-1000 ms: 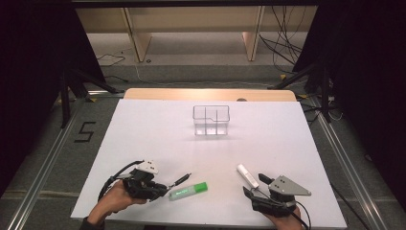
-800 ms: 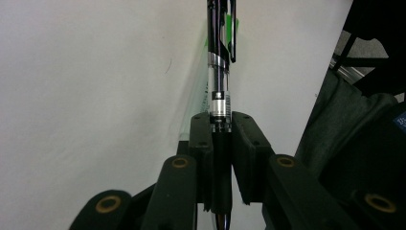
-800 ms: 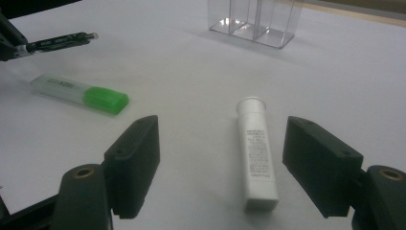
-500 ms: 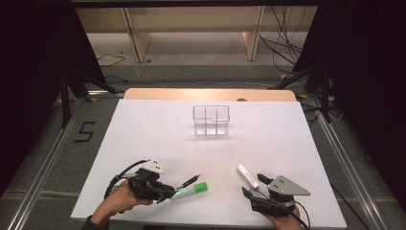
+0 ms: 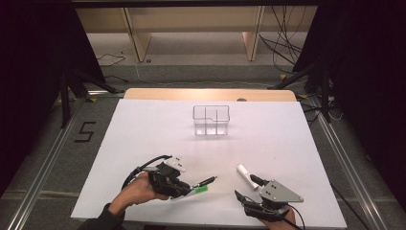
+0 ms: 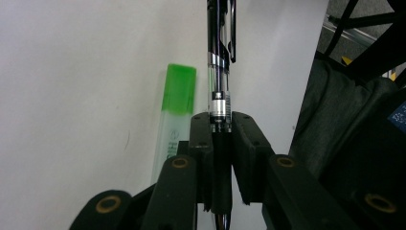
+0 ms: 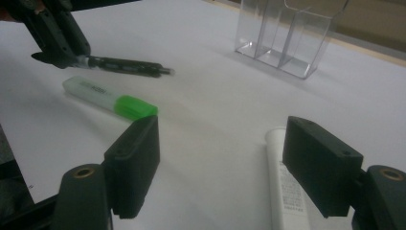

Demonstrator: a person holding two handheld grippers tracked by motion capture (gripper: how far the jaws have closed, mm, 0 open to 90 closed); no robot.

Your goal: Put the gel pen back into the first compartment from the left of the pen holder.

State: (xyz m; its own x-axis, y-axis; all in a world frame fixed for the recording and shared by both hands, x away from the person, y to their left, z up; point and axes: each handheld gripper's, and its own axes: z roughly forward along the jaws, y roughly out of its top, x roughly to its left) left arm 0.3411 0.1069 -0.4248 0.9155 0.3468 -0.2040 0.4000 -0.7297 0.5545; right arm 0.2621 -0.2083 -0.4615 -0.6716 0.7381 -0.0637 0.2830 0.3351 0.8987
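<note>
My left gripper [image 5: 183,189] is shut on a black pen [image 5: 204,182], which juts out to the right just above the white table [image 5: 143,129]. In the left gripper view the jaws of the left gripper [image 6: 221,129] clamp the pen [image 6: 220,57] at its silver ring. A green-capped highlighter [image 5: 199,190] lies flat beside the pen, also seen as the highlighter [image 6: 177,105] left of the jaws. My right gripper [image 7: 220,143] stands open and holds nothing. A white tube [image 7: 285,187] lies by its right jaw. A clear divided holder [image 5: 211,120] stands mid-table.
The right gripper [image 5: 245,188] sits at the table's front right, with the white tube [image 5: 245,173] just beyond it. The table's front edge runs close below both hands. Dark stands and cables flank the table.
My left gripper has pushed to the right and closed on the black pen, which has shifted right with it. The highlighter, the tube and the right gripper have stayed put.
</note>
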